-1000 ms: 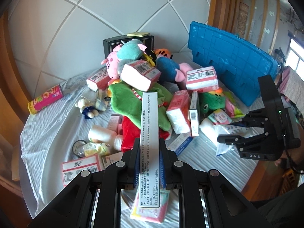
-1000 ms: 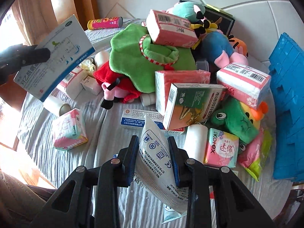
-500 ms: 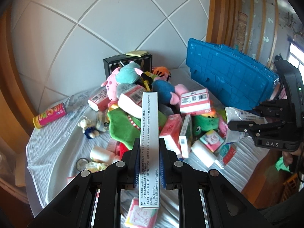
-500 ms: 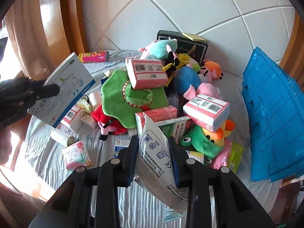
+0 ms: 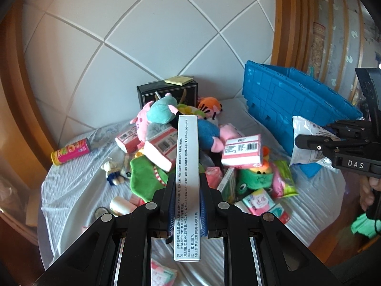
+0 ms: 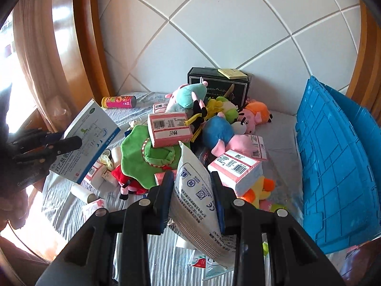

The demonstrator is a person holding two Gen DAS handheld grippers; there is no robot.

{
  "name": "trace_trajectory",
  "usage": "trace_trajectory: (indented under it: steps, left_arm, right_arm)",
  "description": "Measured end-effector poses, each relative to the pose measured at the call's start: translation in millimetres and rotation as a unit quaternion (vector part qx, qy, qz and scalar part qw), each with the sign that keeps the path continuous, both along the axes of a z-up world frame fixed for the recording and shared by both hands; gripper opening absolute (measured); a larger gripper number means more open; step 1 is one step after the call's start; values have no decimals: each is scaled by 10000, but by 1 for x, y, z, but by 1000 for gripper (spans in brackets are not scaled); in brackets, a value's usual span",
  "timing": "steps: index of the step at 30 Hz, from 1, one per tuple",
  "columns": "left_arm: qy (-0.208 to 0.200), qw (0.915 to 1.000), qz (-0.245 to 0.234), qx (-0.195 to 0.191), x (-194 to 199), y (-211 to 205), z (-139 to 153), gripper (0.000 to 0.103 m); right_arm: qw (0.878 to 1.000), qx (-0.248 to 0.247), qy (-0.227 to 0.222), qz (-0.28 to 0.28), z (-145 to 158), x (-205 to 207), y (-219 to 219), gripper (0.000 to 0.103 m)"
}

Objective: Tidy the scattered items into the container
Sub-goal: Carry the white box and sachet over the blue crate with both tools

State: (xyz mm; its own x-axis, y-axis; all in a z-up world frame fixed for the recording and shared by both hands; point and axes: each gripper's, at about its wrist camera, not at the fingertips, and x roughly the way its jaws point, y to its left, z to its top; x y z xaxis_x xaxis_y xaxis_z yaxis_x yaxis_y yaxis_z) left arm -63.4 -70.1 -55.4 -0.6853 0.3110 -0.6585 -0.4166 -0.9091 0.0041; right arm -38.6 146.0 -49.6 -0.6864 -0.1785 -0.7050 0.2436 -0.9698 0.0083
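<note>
1. The left gripper (image 5: 186, 196) is pinching one flat white medicine box (image 5: 187, 166) on its thin edges; the box's long axis is running along the fingers, its far end pointing away toward the pile.
2. The right gripper (image 6: 191, 191) is clamping one white printed pouch (image 6: 196, 197), its pointed tip aiming up and away, its long axis following the fingers.
3. Both held things are hanging above the cloth-covered table (image 5: 78, 186).
4. Three pink-and-white barcode packs are showing on the toy heap in the right wrist view; one pink can (image 6: 118, 101) is lying on its side behind.
5. One blue container (image 6: 333, 166) is standing at the table's right edge, just beside the heap.
</note>
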Motion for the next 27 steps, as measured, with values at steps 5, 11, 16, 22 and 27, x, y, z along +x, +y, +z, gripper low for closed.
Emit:
trace_trajectory:
  steps: [5,11,16,22,27]
  left_arm:
    - [82,9998,182,13,1,36,12,16]
    - [195,9994,274,39,2,85,27,16]
    - [251,9994,234,26,6,125,38,16]
    - [298,9994,122,92,8,170,50,16]
    - [361,9992,-65,128,8,209,60,16]
  right_arm:
    - [9998,-54,114,120,11,-7,41,30]
    - [9995,-142,222,163,21,-10,89,30]
    - [9992,-204,291,186,29,-8,122,30]
    - [9988,-267,379,151,40,-4,162,30]
    - [9983,-317,493,-30,52,0,199,30]
